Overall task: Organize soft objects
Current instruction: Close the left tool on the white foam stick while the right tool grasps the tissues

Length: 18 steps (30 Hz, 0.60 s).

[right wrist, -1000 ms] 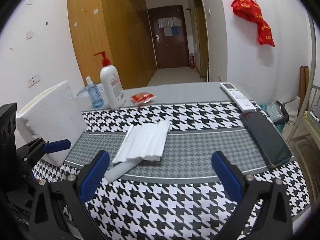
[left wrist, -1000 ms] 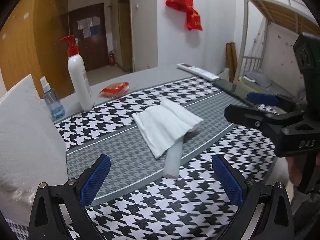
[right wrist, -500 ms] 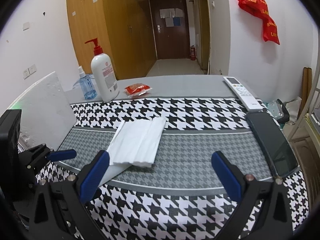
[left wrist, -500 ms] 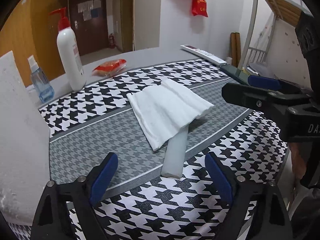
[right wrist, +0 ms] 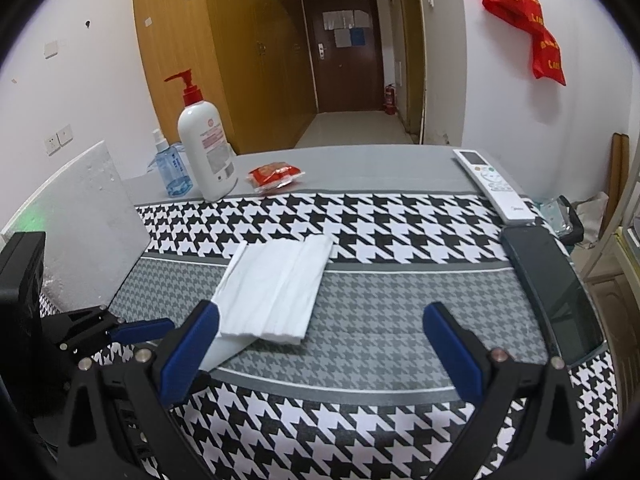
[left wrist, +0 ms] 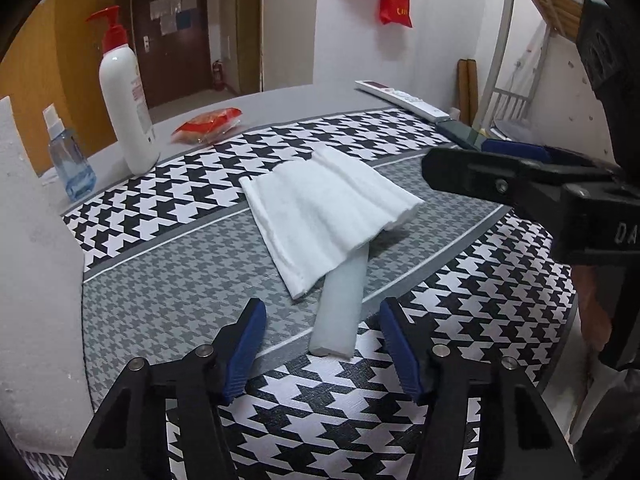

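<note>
A folded white soft sheet (left wrist: 324, 208) (right wrist: 276, 288) lies in the middle of the houndstooth tablecloth (left wrist: 168, 280). It rests partly on a pale foam strip (left wrist: 342, 304) (right wrist: 228, 350) that sticks out toward me. My left gripper (left wrist: 324, 344) hangs low over the cloth with its jaws closing. The strip's near end sits between the blue pads (left wrist: 248, 340), which do not touch it. My right gripper (right wrist: 322, 350) is wide open just short of the sheet's near edge, with nothing in it. Its finger (left wrist: 500, 176) shows at the right of the left wrist view.
A large white foam block (left wrist: 32, 280) (right wrist: 80, 216) stands at the left. At the back are a pump bottle (right wrist: 204, 148), a blue spray bottle (right wrist: 172, 172) and a red packet (right wrist: 274, 174). A remote (right wrist: 494, 184) and a dark slab (right wrist: 552, 288) lie along the right edge.
The left jaws have narrowed from wide open. The left gripper has sunk toward the strip, whose end now lies between the pads. The right gripper has edged nearer the sheet, still open.
</note>
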Available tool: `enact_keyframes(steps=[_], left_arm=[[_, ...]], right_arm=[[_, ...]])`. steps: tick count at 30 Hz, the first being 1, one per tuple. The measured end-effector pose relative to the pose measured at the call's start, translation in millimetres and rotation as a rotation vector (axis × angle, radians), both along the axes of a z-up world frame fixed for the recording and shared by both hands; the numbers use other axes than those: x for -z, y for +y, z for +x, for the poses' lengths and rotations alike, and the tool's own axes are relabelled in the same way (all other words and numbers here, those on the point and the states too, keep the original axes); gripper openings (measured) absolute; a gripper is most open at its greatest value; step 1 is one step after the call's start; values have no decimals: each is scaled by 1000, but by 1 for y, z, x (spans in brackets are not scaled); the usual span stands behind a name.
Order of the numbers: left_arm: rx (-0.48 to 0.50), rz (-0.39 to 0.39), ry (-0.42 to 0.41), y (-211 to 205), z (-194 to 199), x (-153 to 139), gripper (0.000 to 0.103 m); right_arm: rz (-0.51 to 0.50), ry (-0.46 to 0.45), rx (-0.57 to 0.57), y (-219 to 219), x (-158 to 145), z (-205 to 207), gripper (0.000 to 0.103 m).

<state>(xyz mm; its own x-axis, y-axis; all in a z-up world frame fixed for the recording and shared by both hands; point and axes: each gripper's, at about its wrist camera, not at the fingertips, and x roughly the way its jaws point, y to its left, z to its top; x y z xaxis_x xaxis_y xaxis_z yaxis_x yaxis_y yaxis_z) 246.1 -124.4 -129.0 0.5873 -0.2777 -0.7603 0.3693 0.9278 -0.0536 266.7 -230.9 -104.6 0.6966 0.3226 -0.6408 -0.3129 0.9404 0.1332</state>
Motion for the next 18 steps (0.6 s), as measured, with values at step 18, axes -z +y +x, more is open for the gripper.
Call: enact_keyframes(steps=[18], left_arm=[[34, 34, -10, -5, -1, 5, 21]], right_arm=[[-31, 92, -68, 29, 14, 26, 103]])
